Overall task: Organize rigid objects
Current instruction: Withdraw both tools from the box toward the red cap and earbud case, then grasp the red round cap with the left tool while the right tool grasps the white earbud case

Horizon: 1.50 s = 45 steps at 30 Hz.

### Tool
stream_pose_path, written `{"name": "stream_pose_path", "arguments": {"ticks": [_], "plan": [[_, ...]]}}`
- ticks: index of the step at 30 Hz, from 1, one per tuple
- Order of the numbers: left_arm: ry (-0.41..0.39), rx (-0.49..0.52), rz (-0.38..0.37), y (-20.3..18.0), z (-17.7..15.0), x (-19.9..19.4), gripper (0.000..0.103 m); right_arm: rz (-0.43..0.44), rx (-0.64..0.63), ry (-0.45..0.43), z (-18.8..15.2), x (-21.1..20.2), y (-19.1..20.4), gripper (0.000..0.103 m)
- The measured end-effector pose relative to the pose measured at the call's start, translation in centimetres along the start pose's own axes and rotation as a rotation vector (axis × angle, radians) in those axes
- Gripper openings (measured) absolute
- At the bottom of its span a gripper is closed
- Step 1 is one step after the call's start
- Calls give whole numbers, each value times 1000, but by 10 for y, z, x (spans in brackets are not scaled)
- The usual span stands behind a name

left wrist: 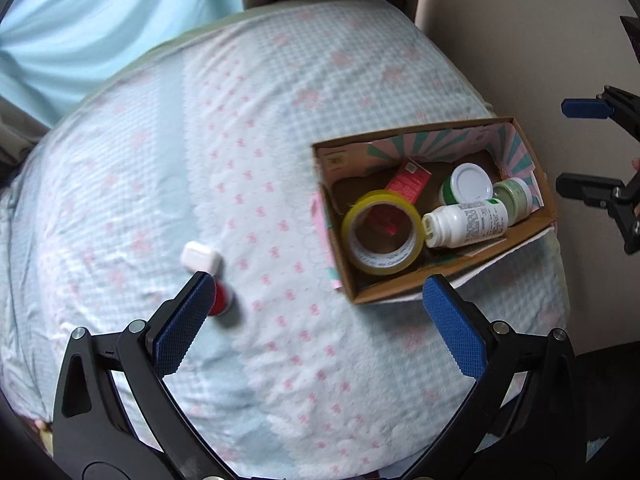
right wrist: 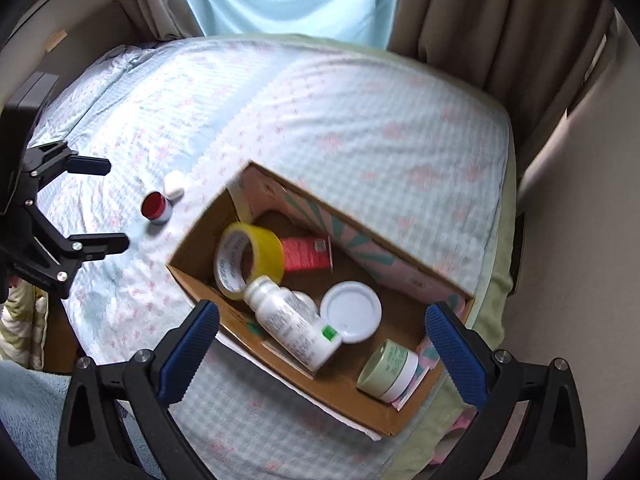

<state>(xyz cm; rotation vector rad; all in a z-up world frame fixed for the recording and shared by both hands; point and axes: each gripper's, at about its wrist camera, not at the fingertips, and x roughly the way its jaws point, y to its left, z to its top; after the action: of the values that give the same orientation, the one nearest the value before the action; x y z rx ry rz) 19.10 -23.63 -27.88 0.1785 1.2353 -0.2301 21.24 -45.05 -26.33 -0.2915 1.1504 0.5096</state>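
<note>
left wrist view shows the left gripper (left wrist: 316, 320) with fingers wide apart and holding nothing, above the checked bedspread (left wrist: 280, 100). just past its left fingertip lie the two loose items: a small red-capped jar (left wrist: 221, 300) and a white case (left wrist: 201, 257), close together, well apart from the cardboard box (left wrist: 452, 276). the box already holds a tape roll (left wrist: 382, 232), a white bottle (left wrist: 466, 220) and other containers. the right gripper (right wrist: 322, 340) hangs spread and empty over the box. the jar looks light, stiff and likely slick; gripping across its round sides seems best, as the soft bedding may let it tip or roll.
</note>
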Motion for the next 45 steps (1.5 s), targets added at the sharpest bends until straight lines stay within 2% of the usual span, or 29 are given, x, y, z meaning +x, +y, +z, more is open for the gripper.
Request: {"name": "stream_pose_path", "arguments": {"ticks": [6,15,17,22,28,35,45], "plan": [[-66,-78,57,56,-28,-46,103,-4,-46,-2,31,-25,32,103],[-152,-219,46,136,-80,-87,103,27,22,-10,82,-46,84,103],[-160,-250,58,147,-90,-90,103,50,29,-15,98,-44,95,103],[-167,-333,73,159,-110,-80,103,136,31,39,141,-15,118,103],[-115,-421,66,156,-128,-50,103,203,-11,135,176,43,148,103],[-114,-393,113,151,-124,-3,103,249,-57,260,201,120,178,103],[-138,-390,113,147,-112,117,101,280,-136,436,223,244,220,103]]}}
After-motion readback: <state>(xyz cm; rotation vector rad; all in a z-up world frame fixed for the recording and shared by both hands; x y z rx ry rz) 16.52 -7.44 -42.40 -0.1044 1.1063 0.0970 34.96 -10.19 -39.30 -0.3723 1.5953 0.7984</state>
